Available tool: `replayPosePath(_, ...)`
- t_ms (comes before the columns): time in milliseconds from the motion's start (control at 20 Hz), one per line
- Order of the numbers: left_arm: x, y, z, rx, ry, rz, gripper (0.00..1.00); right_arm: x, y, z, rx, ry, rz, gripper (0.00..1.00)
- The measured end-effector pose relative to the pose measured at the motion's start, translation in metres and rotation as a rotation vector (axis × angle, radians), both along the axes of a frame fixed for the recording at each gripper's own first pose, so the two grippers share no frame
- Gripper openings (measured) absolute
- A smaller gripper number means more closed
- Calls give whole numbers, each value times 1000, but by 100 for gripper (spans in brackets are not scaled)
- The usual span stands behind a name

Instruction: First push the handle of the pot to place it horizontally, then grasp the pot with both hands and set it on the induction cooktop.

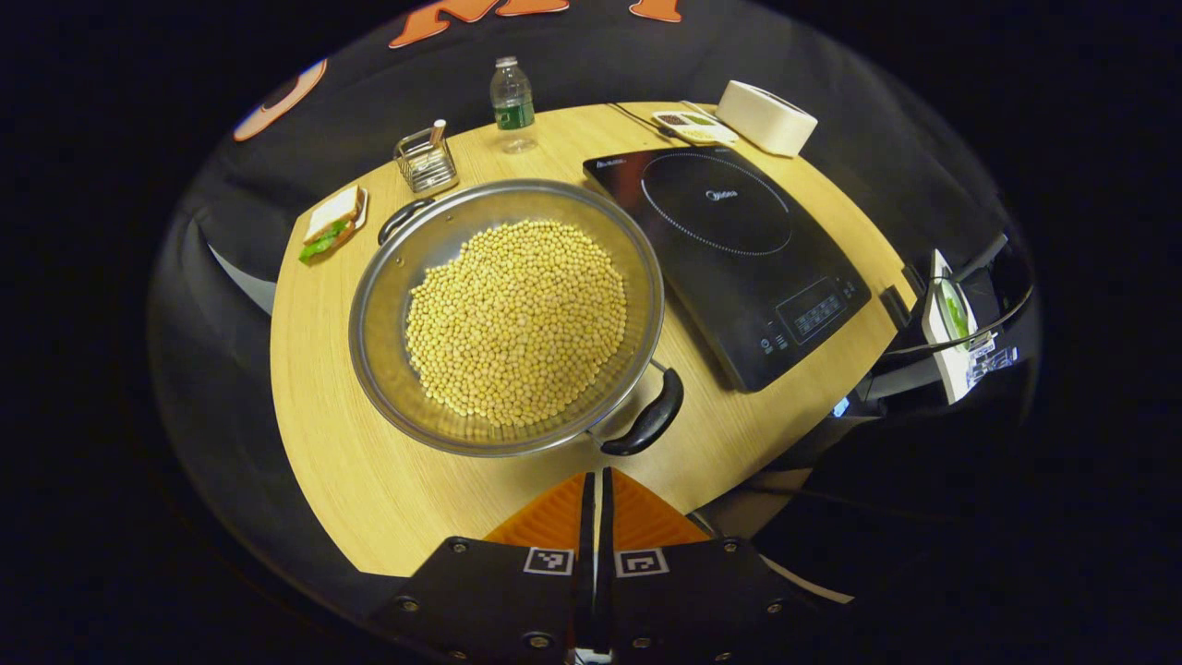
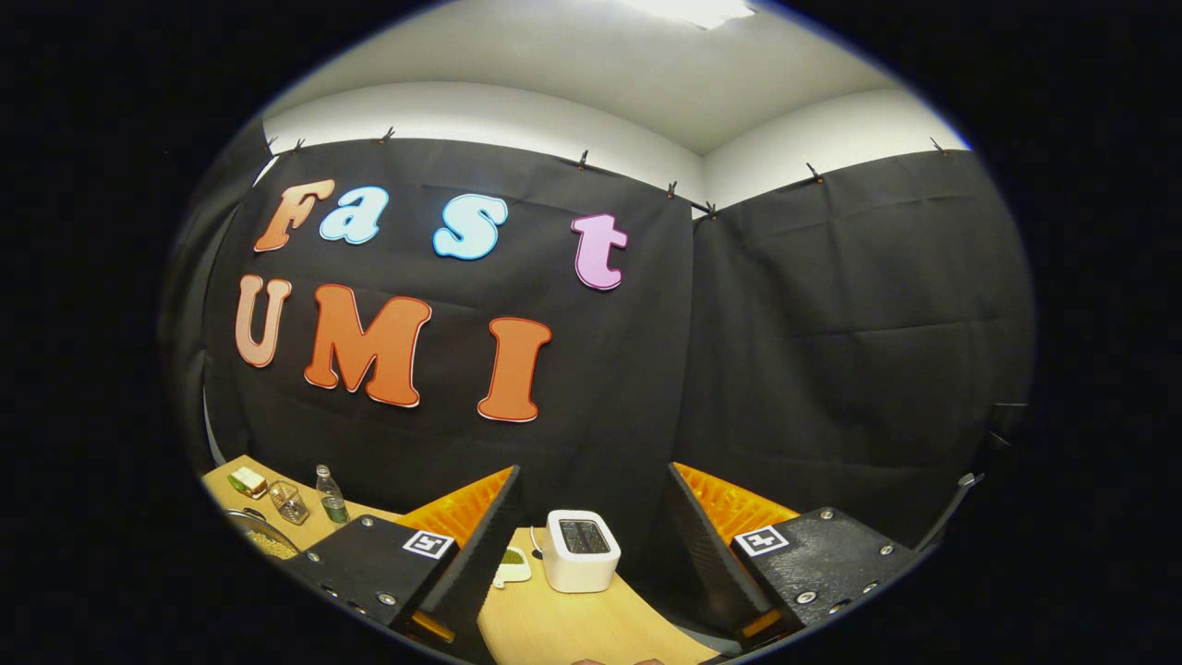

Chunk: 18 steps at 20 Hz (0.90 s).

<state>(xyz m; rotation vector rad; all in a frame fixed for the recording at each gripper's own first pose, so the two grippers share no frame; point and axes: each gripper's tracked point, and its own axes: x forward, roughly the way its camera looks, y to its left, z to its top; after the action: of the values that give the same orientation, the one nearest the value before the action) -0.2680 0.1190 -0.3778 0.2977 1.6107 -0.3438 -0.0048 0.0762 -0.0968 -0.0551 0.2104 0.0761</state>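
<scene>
A wide steel pot full of pale yellow beans sits mid-table in the left gripper view. One black handle points toward me at the near right, the other toward the far left. The black induction cooktop lies just right of the pot. My left gripper is shut on nothing, its tips just short of the near handle and apart from it. My right gripper is open and raised, facing the booth wall. A sliver of the pot shows at the lower left there.
Behind the pot stand a water bottle, a wire rack and a sandwich on a plate. A white toaster and a small compartment dish sit at the far right. The toaster lies between the right fingers.
</scene>
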Motion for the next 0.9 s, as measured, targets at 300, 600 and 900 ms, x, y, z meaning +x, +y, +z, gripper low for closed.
replayPosePath(300, -5, 1, -31, 46, 33, -137, 2, -12, -23, -1, -21, 20, -45, 95)
replayPosePath(600, -7, -7, -57, 50, 80, -268, 1, -24, -54, 2, -73, 22, -115, 95)
replayPosePath(900, 4, -29, -68, 6, 90, -278, 1, -36, -71, -6, -76, 54, -166, 95)
